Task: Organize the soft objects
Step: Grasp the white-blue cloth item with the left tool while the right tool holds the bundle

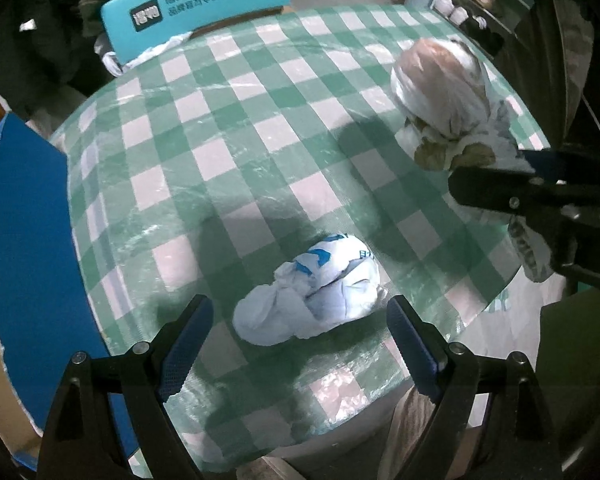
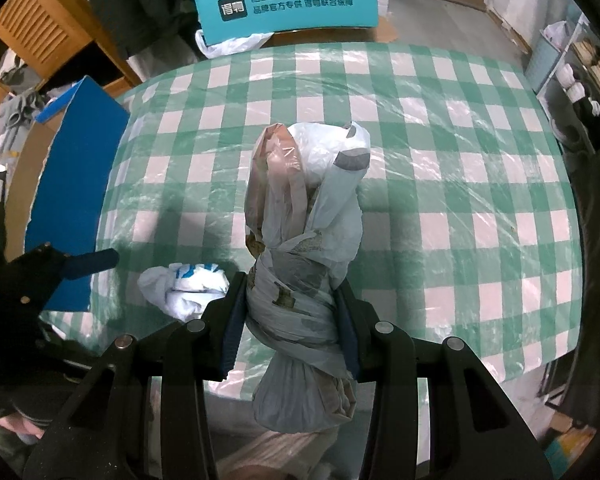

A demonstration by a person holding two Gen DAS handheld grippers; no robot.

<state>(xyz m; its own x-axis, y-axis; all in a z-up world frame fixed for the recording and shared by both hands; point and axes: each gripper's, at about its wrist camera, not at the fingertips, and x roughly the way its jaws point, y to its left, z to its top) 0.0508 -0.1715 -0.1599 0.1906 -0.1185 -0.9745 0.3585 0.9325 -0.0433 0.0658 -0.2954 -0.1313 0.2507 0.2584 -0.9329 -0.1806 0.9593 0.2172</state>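
Observation:
A crumpled white plastic bag with blue print (image 1: 312, 292) lies on the green-and-white checked table (image 1: 228, 128) near its front edge. My left gripper (image 1: 300, 344) hangs over it, open, one finger on each side and neither pad touching. In the right wrist view the same white bag (image 2: 184, 288) shows at lower left. My right gripper (image 2: 290, 320) is shut on a twisted bundle of grey, white and brownish plastic bags (image 2: 300, 216), held above the table; the pads press on its wrapped waist. In the left wrist view that bundle (image 1: 440, 84) hangs at the right, with the right gripper's black body beside it.
A teal chair back with printed text (image 2: 286, 0) stands at the table's far side, a white bag (image 2: 228, 46) under it. A blue board (image 1: 32, 260) leans at the left. Shelves with cups (image 2: 576, 88) line the right. Dark coats hang at the back left.

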